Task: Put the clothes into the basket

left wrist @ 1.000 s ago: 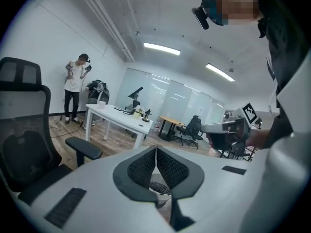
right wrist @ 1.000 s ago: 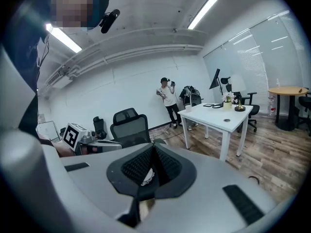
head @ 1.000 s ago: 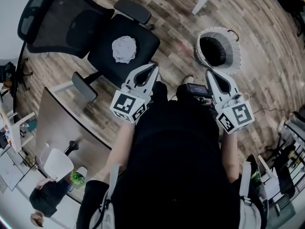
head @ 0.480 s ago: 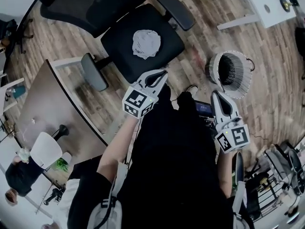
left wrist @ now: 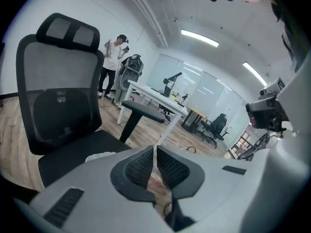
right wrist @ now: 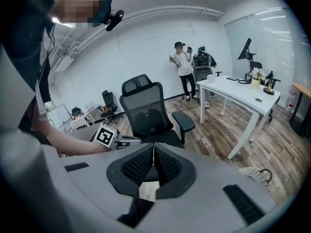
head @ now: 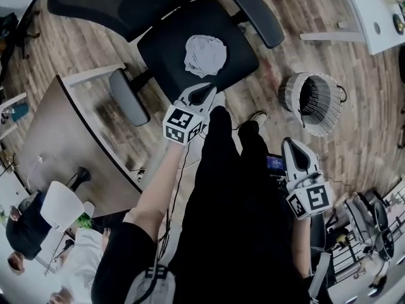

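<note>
Wooden floor [head: 297, 11]: cloth [head: 205, 56] on chair [head: 166, 43], basket [head: 295, 95] at right.
Left gripper [head: 205, 92], jaws together, aims at the cloth, probably to fetch it; right gripper [head: 290, 145], also closed, empty.

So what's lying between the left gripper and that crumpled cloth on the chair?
Only bare black chair seat. The head view shows the left gripper just short of the cloth.

OVERHEAD: head cam looks steeply down past the wearer's arms onto office chair [head: 164, 49], basket [head: 290, 97] & wood floor [head: 82, 49]. Cam on left gripper [left wrist: 155, 147] sits low, right behind its jaws, close to the chair seat, facing a white table [left wrist: 150, 92] across the rm. Cam on right gripper [right wrist: 153, 144], farther back, faces the same chair & table, w/ basket at lower right. Chair appears in all 3 views.
</note>
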